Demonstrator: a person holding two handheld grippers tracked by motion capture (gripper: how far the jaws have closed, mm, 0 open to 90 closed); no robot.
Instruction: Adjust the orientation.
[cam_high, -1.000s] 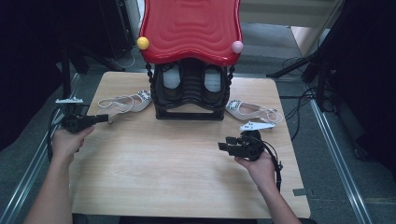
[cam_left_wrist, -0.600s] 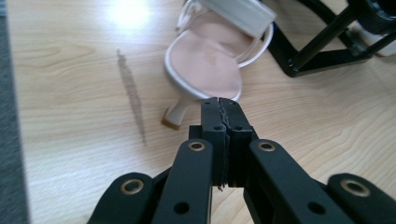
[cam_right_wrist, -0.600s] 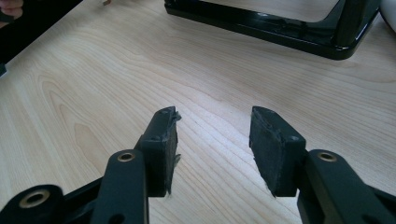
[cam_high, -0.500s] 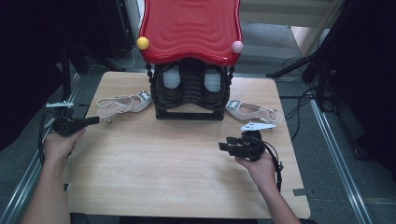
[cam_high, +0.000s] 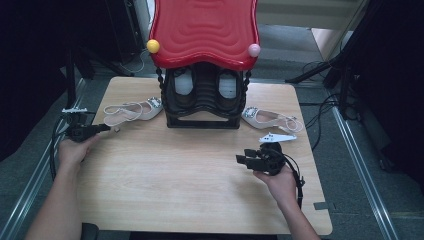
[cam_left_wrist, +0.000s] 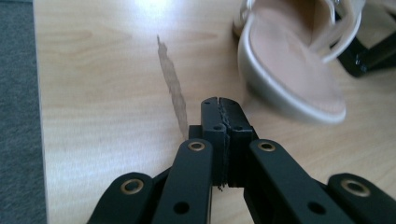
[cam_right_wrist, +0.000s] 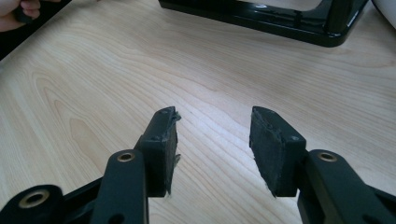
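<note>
A white strappy sandal (cam_high: 131, 111) lies on the wooden table (cam_high: 190, 185) left of a black shoe rack (cam_high: 203, 97); its heel end (cam_left_wrist: 289, 70) sits just ahead and to the right of my left gripper (cam_left_wrist: 219, 105), whose jaws are shut with nothing between them. In the high view that left gripper (cam_high: 102, 128) points at the sandal from the table's left edge. A second white sandal (cam_high: 272, 118) lies right of the rack. My right gripper (cam_high: 241, 159) hovers over the table's right half, jaws open and empty (cam_right_wrist: 214, 123), pointing left.
The rack has a red wavy top (cam_high: 204, 31) with a yellow ball (cam_high: 153, 46) and a pink ball (cam_high: 254, 50), and holds dark shoes with white insoles. Cables and dark stands lie on the floor to the right. Metal rails flank the table.
My left hand and its gripper have drawn back to the left and down, away from the sandal toward the table's left edge. The right gripper has stayed put.
</note>
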